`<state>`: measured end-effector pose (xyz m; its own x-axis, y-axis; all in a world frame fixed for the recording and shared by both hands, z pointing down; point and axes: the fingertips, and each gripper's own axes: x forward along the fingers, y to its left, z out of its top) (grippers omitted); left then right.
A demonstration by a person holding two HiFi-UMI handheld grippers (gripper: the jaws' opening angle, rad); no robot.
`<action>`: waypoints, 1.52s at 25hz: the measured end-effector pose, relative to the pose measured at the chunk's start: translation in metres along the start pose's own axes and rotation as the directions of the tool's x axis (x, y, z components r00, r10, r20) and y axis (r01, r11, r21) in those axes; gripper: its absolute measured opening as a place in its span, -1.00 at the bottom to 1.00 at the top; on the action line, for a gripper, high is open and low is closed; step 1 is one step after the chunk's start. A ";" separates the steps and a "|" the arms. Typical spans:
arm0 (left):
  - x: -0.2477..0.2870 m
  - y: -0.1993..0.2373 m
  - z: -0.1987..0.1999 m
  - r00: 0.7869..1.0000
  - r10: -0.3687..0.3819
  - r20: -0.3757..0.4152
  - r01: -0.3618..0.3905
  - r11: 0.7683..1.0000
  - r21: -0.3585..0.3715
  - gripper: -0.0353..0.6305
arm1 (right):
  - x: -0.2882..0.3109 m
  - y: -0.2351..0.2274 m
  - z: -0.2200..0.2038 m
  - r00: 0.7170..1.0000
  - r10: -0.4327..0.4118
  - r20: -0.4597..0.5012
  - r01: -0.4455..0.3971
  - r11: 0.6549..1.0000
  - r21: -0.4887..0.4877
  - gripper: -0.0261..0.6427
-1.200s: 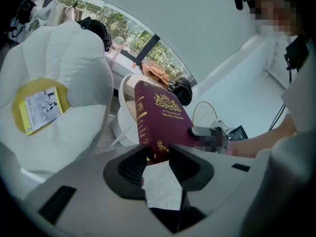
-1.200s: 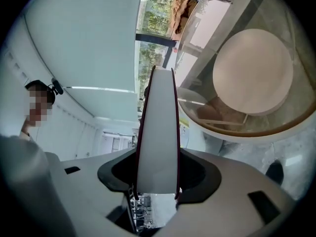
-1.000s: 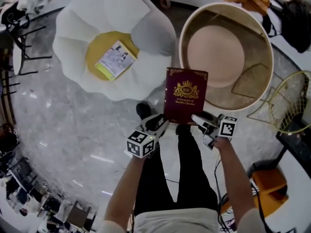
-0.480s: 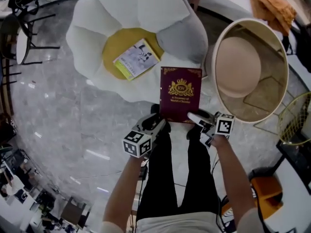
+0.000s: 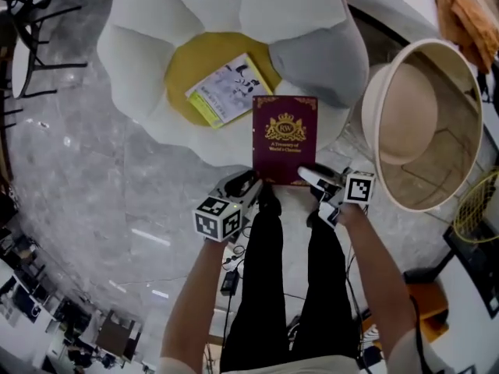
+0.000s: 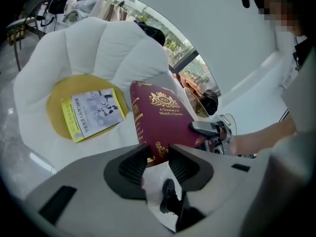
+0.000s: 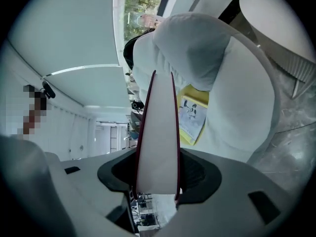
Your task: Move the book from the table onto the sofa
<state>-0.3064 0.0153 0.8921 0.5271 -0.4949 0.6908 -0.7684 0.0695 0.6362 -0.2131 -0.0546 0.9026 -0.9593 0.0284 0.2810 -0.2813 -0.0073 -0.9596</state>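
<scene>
- The sofa [image 5: 140, 61], a white petal-shaped seat, fills the top of the head view. A yellow pad [image 5: 181, 68] sits at its middle and a grey cushion [image 5: 320, 61] leans at its right edge.
- The round rimmed stand [image 5: 421, 123] to the right of the sofa may be the table the book came from; from this angle I cannot be sure.
- The book [image 5: 284, 139], dark red with gold print, is in the air with its cover up. Its far end is over the sofa's front edge, just short of the yellow pad. As far as the views show, it rests on nothing but the two grippers.
- A thin booklet [image 5: 226, 92] with a yellow border lies flat on the yellow pad, just beyond the book's far left corner.
- The left gripper [image 5: 251, 187] is clamped on the book's near left corner, by the spine. Its own view shows both jaws pressed to the covers.
- The right gripper [image 5: 312, 179] is closed on the near right corner. The book's thickness holds its jaws part-way apart, with the white page edge between them.
- Progress: the lift and the carry look done, since the book is off the table and at the sofa. It has not yet been lowered onto the seat, probably beside or partly over the booklet, and both grippers have not yet let go.
</scene>
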 end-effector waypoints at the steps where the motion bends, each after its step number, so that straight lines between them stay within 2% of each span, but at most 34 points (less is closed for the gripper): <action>1: 0.005 0.009 -0.001 1.000 0.004 -0.010 -0.004 1.000 -0.001 -0.49 | 0.006 -0.006 0.001 1.000 -0.008 -0.003 0.008 1.000 0.001 -0.20; 4: 0.021 0.053 0.005 0.999 0.019 -0.043 -0.019 1.000 -0.016 -0.50 | 0.044 -0.029 0.013 0.999 -0.039 -0.015 0.040 0.999 0.010 -0.20; 7: 0.032 0.079 0.012 0.998 0.028 -0.051 -0.032 0.997 -0.064 -0.50 | 0.066 -0.042 0.025 0.997 -0.080 -0.005 0.080 0.997 0.015 -0.20; 14: 0.041 0.079 0.006 0.998 0.070 0.000 -0.069 0.990 -0.125 -0.50 | 0.064 -0.041 0.032 0.997 -0.071 0.031 0.072 0.997 -0.022 -0.20; 16: 0.044 0.083 0.006 0.997 0.077 0.008 -0.075 0.987 -0.144 -0.51 | 0.067 -0.046 0.035 0.997 -0.079 0.027 0.079 0.997 0.002 -0.20; 17: 0.045 0.088 0.009 0.997 0.079 0.006 -0.077 0.984 -0.158 -0.50 | 0.070 -0.056 0.036 0.992 -0.124 0.024 0.122 0.991 0.058 -0.20; 19: 0.050 0.100 0.022 0.997 0.074 -0.004 -0.073 0.980 -0.185 -0.53 | 0.077 -0.080 0.042 0.966 -0.258 0.015 0.250 0.948 0.198 -0.19; 20: 0.052 0.103 0.029 0.998 0.067 -0.008 -0.067 0.979 -0.193 -0.53 | 0.082 -0.087 0.047 0.953 -0.303 0.017 0.291 0.928 0.233 -0.04; 22: 0.056 0.098 0.036 0.999 0.049 -0.013 -0.050 0.980 -0.192 -0.53 | 0.082 -0.092 0.054 0.931 -0.362 0.048 0.339 0.904 0.260 0.14; 24: 0.059 0.086 0.035 0.999 0.030 -0.015 -0.032 0.984 -0.174 -0.53 | 0.068 -0.088 0.057 0.906 -0.411 0.107 0.373 0.890 0.261 0.20; 27: 0.054 0.072 0.036 1.000 0.017 -0.006 -0.017 0.988 -0.155 -0.53 | 0.044 -0.071 0.065 0.857 -0.478 0.191 0.441 0.873 0.208 0.20; 29: 0.046 0.061 0.037 1.000 0.012 0.017 -0.010 0.988 -0.154 -0.54 | 0.028 -0.055 0.068 0.846 -0.487 0.217 0.470 0.873 0.129 0.19; 33: 0.023 0.036 0.036 0.997 0.024 0.079 -0.011 0.987 -0.163 -0.64 | 0.003 -0.013 0.062 0.897 -0.388 0.212 0.404 0.914 -0.041 0.19; 35: 0.007 0.021 0.037 0.993 0.036 0.113 -0.017 0.986 -0.163 -0.71 | -0.011 0.012 0.058 0.917 -0.344 0.203 0.374 0.917 -0.136 0.13; 37: -0.011 0.003 0.041 0.987 0.045 0.152 -0.020 0.987 -0.161 -0.78 | -0.028 0.040 0.055 0.930 -0.306 0.203 0.350 0.908 -0.232 -0.21; 38: -0.022 -0.008 0.042 0.984 0.050 0.170 -0.023 0.987 -0.160 -0.81 | -0.038 0.055 0.053 0.935 -0.290 0.204 0.338 0.901 -0.270 -0.32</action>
<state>-0.3268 -0.0113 0.8571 0.4186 -0.6305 0.6536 -0.7125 0.2182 0.6669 -0.1934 -0.1093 0.8398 -0.8207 -0.1752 0.5438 -0.5712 0.2732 -0.7740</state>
